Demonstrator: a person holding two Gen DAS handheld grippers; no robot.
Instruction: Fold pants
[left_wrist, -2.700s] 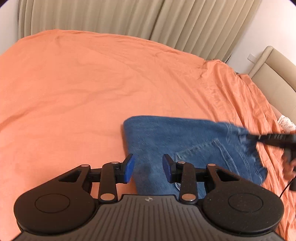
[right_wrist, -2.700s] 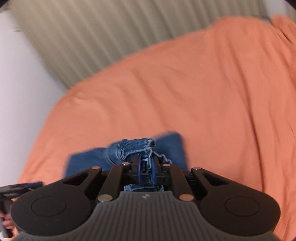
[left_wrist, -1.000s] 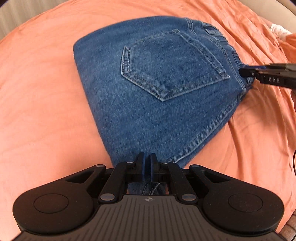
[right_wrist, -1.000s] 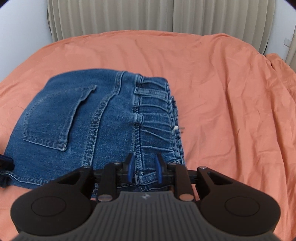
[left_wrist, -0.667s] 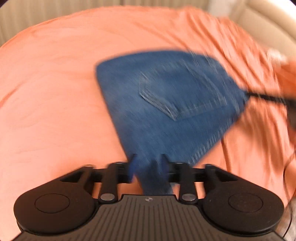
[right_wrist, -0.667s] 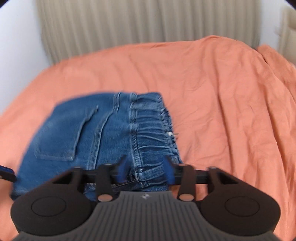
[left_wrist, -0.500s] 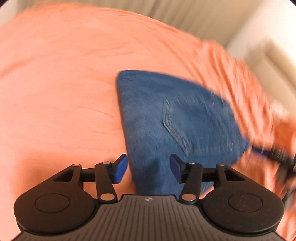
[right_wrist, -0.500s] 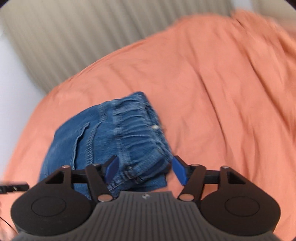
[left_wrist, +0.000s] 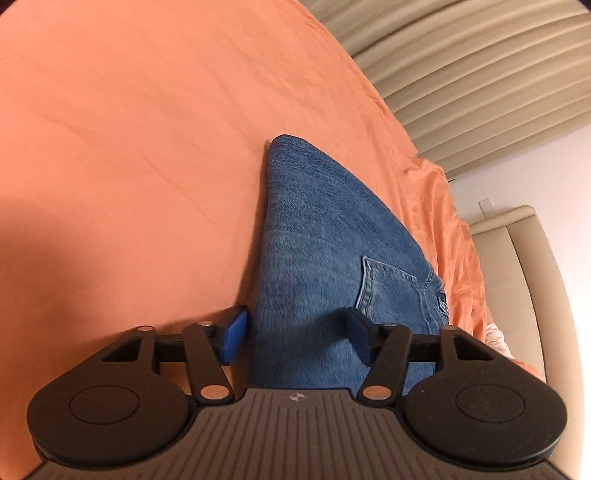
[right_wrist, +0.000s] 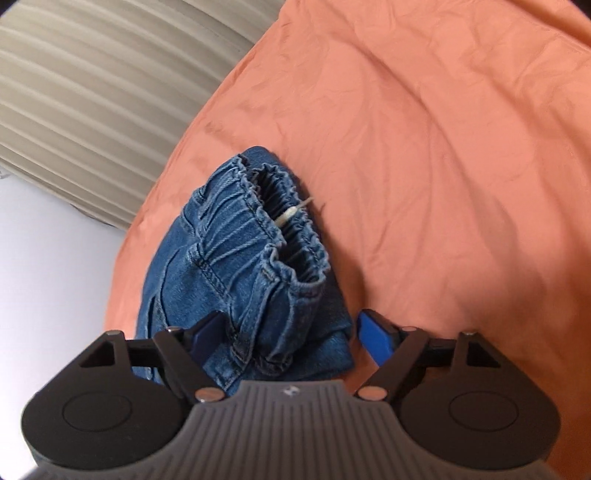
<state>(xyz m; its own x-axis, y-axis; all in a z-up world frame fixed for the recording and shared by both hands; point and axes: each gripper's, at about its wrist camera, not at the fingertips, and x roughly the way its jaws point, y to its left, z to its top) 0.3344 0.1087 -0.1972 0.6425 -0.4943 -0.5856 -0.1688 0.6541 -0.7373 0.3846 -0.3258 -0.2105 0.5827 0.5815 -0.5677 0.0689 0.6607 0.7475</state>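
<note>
Blue denim pants, folded into a compact bundle, lie on the orange bedsheet of the bed, pocket side up. Your left gripper stands with its blue pads apart over the folded edge nearest you; the jaws opened within the last second and now stand a little narrower, and no pad presses the cloth. Your right gripper has just been opening too; its jaws straddle the elastic waistband end without pinching it.

Handling note: the denim looks thick and fairly stiff in layers, so it should hold a crease, but the gathered waistband is springy and gapes open. It is soft, not fragile, and not slippery on the sheet.

Where to hold: the stacked hem edge or the waistband seam, all layers together. Whether the lower layers sit square is probably hidden from both views.
</note>
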